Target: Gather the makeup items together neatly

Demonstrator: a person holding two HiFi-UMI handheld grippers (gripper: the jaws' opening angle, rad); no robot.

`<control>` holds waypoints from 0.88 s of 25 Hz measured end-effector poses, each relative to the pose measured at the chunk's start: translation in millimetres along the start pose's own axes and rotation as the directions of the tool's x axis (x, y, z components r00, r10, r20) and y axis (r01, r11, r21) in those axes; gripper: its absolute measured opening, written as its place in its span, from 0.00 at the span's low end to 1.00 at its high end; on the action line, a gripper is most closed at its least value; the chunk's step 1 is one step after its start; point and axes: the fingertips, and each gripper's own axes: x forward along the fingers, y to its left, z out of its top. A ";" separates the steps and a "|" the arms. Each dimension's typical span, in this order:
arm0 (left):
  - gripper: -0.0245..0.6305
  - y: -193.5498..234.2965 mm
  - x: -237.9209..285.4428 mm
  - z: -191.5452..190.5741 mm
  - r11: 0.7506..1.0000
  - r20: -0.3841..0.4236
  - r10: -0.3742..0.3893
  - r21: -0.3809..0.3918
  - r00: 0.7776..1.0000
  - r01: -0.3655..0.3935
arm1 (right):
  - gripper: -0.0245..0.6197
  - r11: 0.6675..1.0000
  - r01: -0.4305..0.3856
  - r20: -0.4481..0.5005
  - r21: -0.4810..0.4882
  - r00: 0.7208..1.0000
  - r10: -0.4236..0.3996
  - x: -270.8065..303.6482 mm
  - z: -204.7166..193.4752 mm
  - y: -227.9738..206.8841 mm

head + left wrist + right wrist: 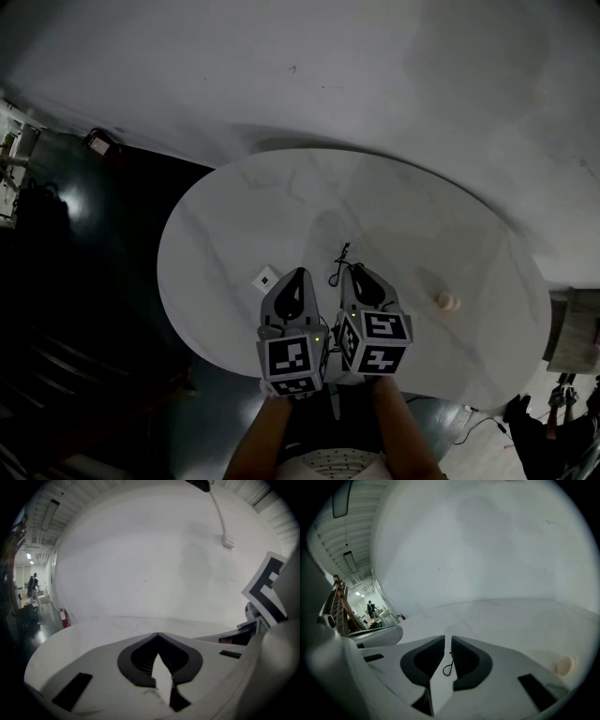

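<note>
A black looped cord [338, 264] lay on the round white table [422, 216], just ahead of the 2 grippers' tips and nearer the right one. A small white square item [268, 277] lay just left of the left gripper [300, 273]. A small beige round item [447, 301] sat farther right, apart from the right gripper [355, 270]. The 3 items were spread out, none touching another, and what each one was could not be told at that size.

The left gripper's jaws were pressed together at the tips with nothing between them. The right gripper's jaws stood a narrow slit apart, pinching nothing. In the right gripper view the cord showed through that slit, lying on the tabletop beyond the pads. Both grippers hovered side by side over the table's near edge, pointing forward and down.

Behind the table rose a plain white wall [375, 56]. Dark floor [103, 281] spread to the left, where a red fire extinguisher [63, 618] stood by the wall.
</note>
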 end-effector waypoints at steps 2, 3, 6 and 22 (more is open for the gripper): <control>0.10 -1.4 3.3 -3.4 1.000 -0.012 0.010 0.002 1.000 -0.010 | 0.14 1.000 -0.009 -0.015 0.002 1.000 0.009 5.6 -2.0 -2.7; 0.10 -1.8 4.9 -5.0 1.000 -0.018 0.015 0.003 1.000 -0.015 | 0.14 1.000 -0.014 -0.026 0.006 1.000 0.014 8.6 -3.7 -3.9; 0.10 -2.5 9.1 -8.1 1.000 -0.029 0.027 0.008 0.999 -0.027 | 0.16 0.999 -0.030 -0.049 0.015 0.998 0.031 16.6 -7.5 -6.8; 0.10 2.5 10.0 -19.0 0.999 -0.048 0.037 -0.009 0.998 -0.037 | 0.20 0.999 -0.030 -0.096 0.030 0.995 0.033 33.0 -18.8 -12.5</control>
